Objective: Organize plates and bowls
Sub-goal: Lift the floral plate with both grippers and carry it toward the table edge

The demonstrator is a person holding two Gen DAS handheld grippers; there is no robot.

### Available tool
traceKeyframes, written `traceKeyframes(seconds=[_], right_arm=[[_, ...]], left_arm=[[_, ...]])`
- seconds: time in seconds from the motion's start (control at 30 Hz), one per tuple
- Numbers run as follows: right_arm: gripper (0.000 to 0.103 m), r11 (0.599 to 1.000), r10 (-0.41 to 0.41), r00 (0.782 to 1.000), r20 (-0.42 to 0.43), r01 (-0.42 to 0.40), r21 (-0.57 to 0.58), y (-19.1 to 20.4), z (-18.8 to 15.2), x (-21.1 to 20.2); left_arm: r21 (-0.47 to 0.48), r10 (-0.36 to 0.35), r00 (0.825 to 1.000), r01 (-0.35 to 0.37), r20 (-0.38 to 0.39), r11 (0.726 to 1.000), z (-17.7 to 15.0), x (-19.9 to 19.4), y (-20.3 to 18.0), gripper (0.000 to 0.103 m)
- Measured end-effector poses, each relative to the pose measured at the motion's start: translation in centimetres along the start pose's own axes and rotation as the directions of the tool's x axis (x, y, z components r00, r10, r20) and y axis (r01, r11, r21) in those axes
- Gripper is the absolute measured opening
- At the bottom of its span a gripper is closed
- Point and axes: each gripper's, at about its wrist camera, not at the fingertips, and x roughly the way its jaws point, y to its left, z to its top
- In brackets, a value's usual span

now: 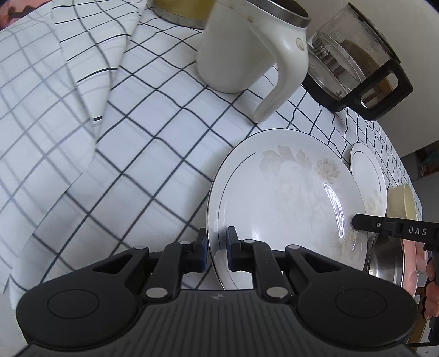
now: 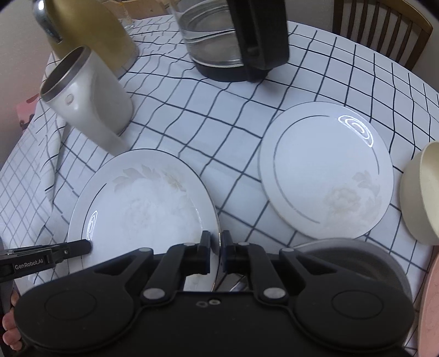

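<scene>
**A:** Any writing you can read?

**B:** Two bits. From my left camera, my right claw [image 1: 356, 221] shows "DAS" in white on its black arm. From my right camera, my left claw [image 2: 89, 245] reads "GenRobot.AI". The glass coffee pot [image 1: 354, 59] has a small warning triangle and print I cannot make out.

**A:** Where is the large plate?

**B:** The large plate [image 2: 142, 203], white with a thin dark ring and a faint flower pattern, sits between my two claws. My left claw [image 1: 216, 251] has narrowed onto its rim, one blue pad on each side. My right claw [image 2: 216, 254] pinches the opposite rim the same way, jaws nearly together. Whether the plate is off the checked tablecloth [image 2: 227, 137] I cannot tell.

**A:** What lies around that plate?

**B:** Just beyond it stands a white mug [image 2: 90, 93] with a steel rim, its handle near the plate's far edge. Behind the mug is a gold-coloured vessel [image 2: 96, 30]; beside that, the coffee pot [image 2: 233, 38] with its black handle. To the plate's other side lies a smaller plate [image 2: 326, 170], apart from it, and past that a cream bowl [image 2: 419, 192]. Close under my right claw are a steel bowl [image 1: 384, 261] and something pink [image 2: 429, 307]. A wooden chair [image 2: 381, 24] stands past the table.
</scene>
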Motion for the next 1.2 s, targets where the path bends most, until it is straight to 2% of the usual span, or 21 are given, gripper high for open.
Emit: traceKeyframes(seconds=[0.23, 0.53, 0.87, 1.03, 1.2], right_arm=[[0.008, 0.999, 0.039, 0.999, 0.017, -0.039, 0.014, 2.1, -3.3, -1.8], [0.007, 0.991, 0.062, 0.997, 0.056, -0.068, 0.118, 3.1, -10.7, -4.2], [0.008, 0.970, 0.050, 0.996, 0.077, -0.066, 0.232, 3.4, -19.1, -4.7], [0.008, 0.958, 0.047, 0.995, 0.088, -0.070, 0.279, 3.2, -22.0, -4.8], [0.008, 0.949, 0.030, 0.996, 0.086, -0.055, 0.310, 3.2, -23.7, -4.5]], left_arm=[[0.041, 0.002, 1.000, -0.002, 0.011, 0.999, -2.4, -2.9, 1.3, 0.012], [0.183, 0.015, 1.000, -0.016, 0.005, 0.983, -6.7, -5.4, 1.2, 0.012], [0.303, 0.022, 0.999, -0.009, -0.040, 0.953, -10.5, -5.4, 1.3, 0.012], [0.372, 0.019, 0.999, -0.001, -0.044, 0.928, -11.8, -5.3, 0.5, 0.012], [0.394, 0.024, 0.998, -0.001, -0.055, 0.919, -12.4, -5.0, 0.4, 0.012]])
